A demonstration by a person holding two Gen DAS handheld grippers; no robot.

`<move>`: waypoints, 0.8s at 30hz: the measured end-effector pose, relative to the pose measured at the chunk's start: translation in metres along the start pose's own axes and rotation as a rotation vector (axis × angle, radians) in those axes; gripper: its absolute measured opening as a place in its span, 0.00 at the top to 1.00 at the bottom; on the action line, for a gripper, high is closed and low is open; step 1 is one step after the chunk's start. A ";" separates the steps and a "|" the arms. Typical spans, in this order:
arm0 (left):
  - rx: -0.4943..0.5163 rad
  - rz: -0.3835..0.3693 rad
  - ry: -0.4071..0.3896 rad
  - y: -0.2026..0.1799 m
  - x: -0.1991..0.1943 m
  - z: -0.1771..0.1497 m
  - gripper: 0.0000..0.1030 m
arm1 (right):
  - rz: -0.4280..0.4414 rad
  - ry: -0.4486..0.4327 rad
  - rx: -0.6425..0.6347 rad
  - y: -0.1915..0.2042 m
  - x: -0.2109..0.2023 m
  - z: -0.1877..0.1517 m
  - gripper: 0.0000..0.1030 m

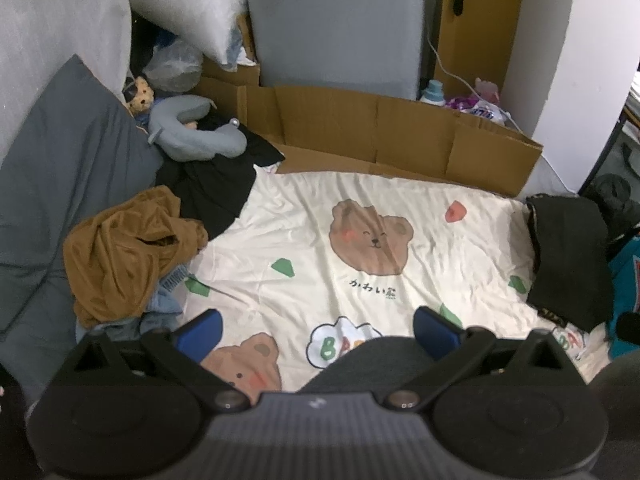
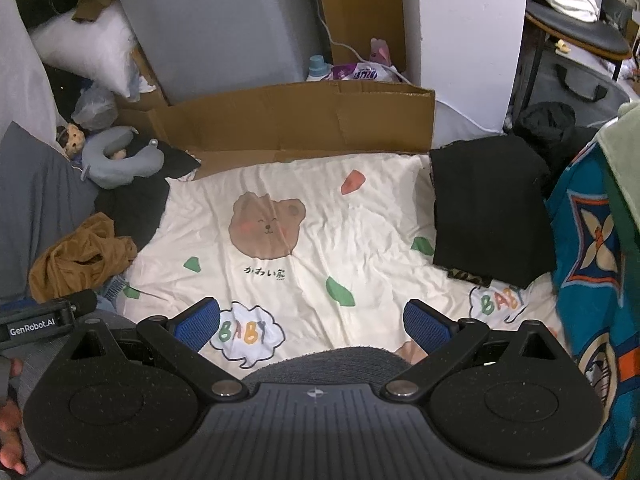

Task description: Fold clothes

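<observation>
Currently both the left claw (image 1: 316, 330) and right claw (image 2: 312, 320) hover spread apart and empty over the bear-print bedsheet (image 1: 304, 240). A crumpled brown garment (image 1: 124, 248) lies at its left edge, a folded black garment (image 2: 488, 208) at the right. Any pick from the crumpled heap should pinch a single layer.

Both wrist cameras look forward and down over the bear-print sheet (image 1: 360, 216) from near its front edge, the right view set further right; both share the cardboard (image 2: 296, 120) behind.
</observation>
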State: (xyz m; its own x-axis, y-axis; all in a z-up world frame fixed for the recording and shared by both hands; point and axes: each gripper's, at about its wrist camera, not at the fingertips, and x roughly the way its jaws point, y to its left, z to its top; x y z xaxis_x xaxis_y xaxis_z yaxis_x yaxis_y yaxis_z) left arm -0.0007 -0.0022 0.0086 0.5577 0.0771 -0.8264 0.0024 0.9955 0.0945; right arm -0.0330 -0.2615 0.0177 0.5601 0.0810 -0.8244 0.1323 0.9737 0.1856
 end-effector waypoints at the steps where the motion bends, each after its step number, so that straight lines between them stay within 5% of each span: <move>1: 0.013 0.000 0.001 -0.001 0.000 0.001 0.01 | -0.002 0.000 -0.002 0.001 0.000 0.001 0.02; 24: 0.057 -0.034 -0.044 0.009 -0.002 -0.001 0.02 | 0.007 -0.036 -0.041 0.018 -0.014 0.009 0.02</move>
State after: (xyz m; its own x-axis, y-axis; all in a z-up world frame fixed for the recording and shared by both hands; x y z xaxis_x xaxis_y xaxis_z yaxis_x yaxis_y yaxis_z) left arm -0.0027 0.0069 0.0100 0.5921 0.0398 -0.8049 0.0680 0.9928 0.0991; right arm -0.0311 -0.2470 0.0380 0.5901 0.0807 -0.8033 0.0948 0.9812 0.1682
